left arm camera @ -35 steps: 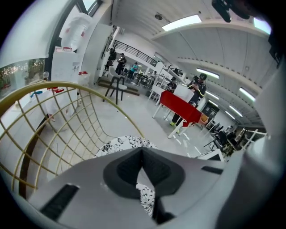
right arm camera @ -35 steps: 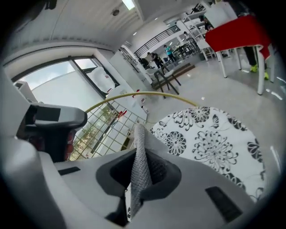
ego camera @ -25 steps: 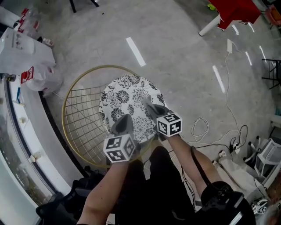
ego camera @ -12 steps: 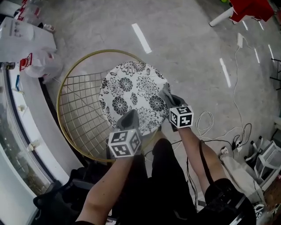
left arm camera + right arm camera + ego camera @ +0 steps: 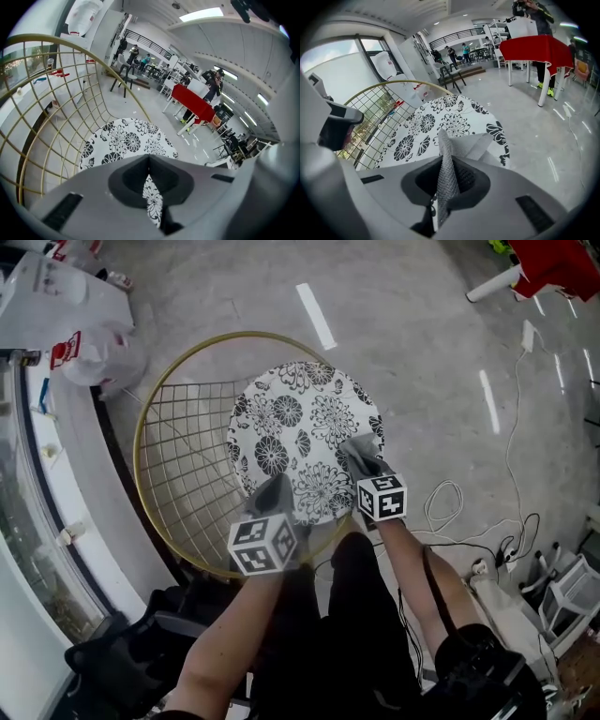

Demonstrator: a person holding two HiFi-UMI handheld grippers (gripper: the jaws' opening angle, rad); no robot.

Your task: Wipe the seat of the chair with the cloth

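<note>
The wire back (image 5: 178, 474) curves round the far left of the chair; the left gripper (image 5: 278, 491) hangs over the seat's near edge, its fingers drawn together at the tips and clamped on nothing, with only a sliver of the floral seat (image 5: 126, 140) showing through the slit behind them; the seat (image 5: 300, 427) is round, so it gives no long axis to follow, and nearly all of it spreads ahead and to the left of the cloth; the right gripper (image 5: 362, 457) sits at the seat's near right rim, its fingers pinched tight on a fold of the grey mesh cloth (image 5: 446, 173), whose free flap (image 5: 478, 143) reaches forward onto the seat's edge; this is the hand placed to wipe, and I judge the stroke must run away from the person and leftward across the pattern, since bare floor lies just to the right.
</note>
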